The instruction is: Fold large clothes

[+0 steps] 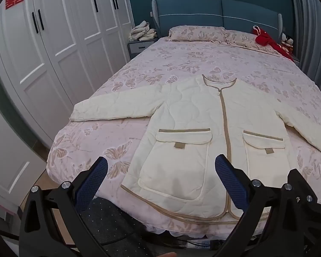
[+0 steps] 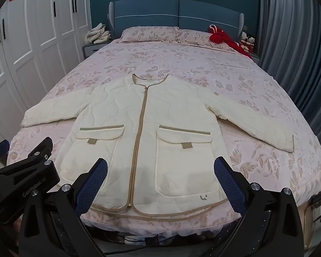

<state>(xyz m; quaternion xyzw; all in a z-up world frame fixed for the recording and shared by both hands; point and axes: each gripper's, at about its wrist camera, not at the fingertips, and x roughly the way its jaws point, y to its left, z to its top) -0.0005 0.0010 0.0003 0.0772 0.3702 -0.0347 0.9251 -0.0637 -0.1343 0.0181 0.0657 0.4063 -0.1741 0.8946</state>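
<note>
Cream jacket (image 2: 147,132) lies flat, zipped, sleeves spread, centre of frame on the bed (image 2: 256,98). Left gripper (image 1: 161,180) and right gripper (image 2: 160,180) at lower frame, both spread wide, holding nothing.

The jacket (image 1: 203,132) right sleeve is cut off at the left view's edge; its hem is hidden by fingers (image 1: 231,182).
</note>
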